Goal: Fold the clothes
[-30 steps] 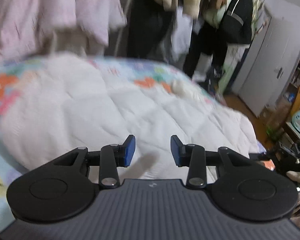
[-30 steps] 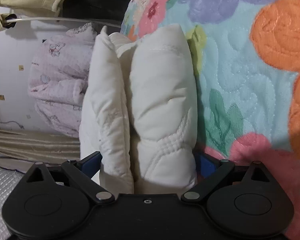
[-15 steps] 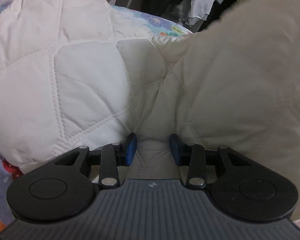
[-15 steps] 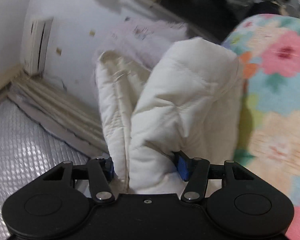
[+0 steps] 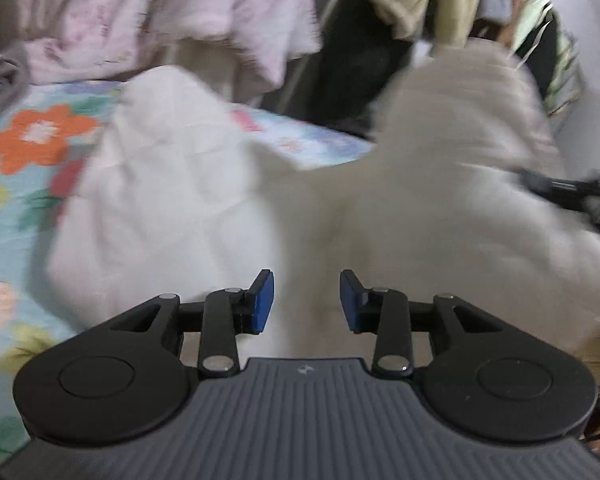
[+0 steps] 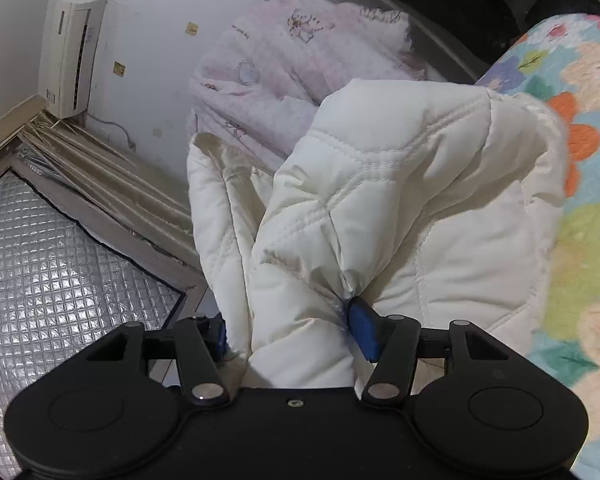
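A white quilted jacket lies on the floral bedspread, its right part lifted and bunched. My left gripper is open just above the jacket, with nothing between its blue pads. My right gripper is shut on a thick fold of the same jacket and holds it raised off the floral bedspread. The left wrist view is blurred by motion. The right gripper shows there as a dark shape at the right edge.
A pink patterned blanket hangs behind the bed, also in the left wrist view. Dark and beige clothes hang at the back. A wall air conditioner, curtain and foil-covered window are to the left.
My left gripper has pulled back from the jacket, which filled its view half a second ago. My right gripper has kept its grip and lifted the fold, turning the view toward the wall.
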